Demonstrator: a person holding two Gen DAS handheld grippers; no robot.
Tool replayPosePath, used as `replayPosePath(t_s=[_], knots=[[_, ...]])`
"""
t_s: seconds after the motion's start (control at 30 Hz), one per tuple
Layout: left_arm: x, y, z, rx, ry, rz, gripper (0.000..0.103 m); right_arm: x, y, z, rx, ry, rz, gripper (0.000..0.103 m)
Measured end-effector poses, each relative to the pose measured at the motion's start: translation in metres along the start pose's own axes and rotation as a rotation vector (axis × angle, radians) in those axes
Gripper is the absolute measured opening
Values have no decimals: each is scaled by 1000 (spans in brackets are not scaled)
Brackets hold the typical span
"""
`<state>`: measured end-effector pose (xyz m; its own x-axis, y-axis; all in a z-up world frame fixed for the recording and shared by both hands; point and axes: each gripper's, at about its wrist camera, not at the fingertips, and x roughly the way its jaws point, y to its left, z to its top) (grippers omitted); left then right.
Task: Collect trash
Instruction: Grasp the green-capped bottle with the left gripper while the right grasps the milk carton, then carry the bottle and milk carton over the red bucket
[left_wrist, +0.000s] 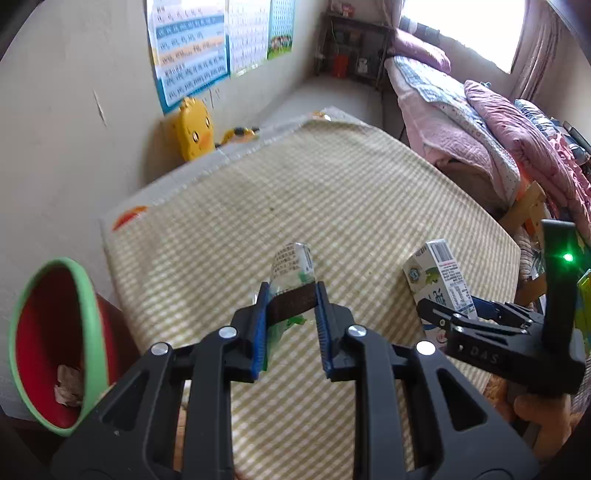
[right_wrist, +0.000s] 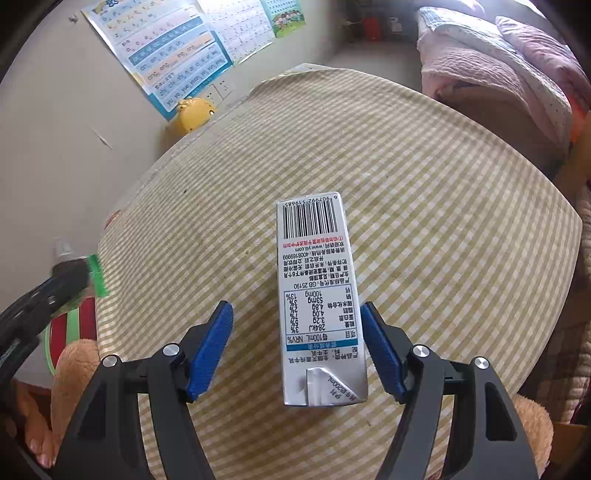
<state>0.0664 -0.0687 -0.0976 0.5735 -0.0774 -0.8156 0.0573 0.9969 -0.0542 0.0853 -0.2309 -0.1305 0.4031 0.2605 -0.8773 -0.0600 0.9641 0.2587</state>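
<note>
The left hand-held gripper is clamped narrow on a crumpled clear bottle with a green label, lifted clear of the checked mat. In the left wrist view the bin, red inside with a green rim, sits at about 8 o'clock from that gripper, just off the mat's edge, with one scrap of paper already in it. So this looks like the carry step for the bottle: picked up, not yet over the bin.

The right hand-held gripper stands wide around a milk carton that lies on the mat, barcode end pointing to 12 o'clock. Its right pad is just beside the carton's edge, perhaps touching; the left pad is well apart from it, so the carton is between the jaws but not gripped.

Next, I judge, the left gripper must swing toward 8 o'clock until the bottle hangs over the bin's mouth, then open. The right gripper needs to centre on the carton and close across its narrow width before lifting. The bottle is light and crushed, so it may slip or catch on the pads on release.
</note>
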Motion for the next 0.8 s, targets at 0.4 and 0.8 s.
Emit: replayPosePath(t_s=[0.4,0.8], knots=[[-27,14,-6,-45,-59,-25,22,-33,15,-4,-5,-70,8,41],[-48,27,-1,-65,-109,-24,22,-123,59,8,-50,-278,132,41]])
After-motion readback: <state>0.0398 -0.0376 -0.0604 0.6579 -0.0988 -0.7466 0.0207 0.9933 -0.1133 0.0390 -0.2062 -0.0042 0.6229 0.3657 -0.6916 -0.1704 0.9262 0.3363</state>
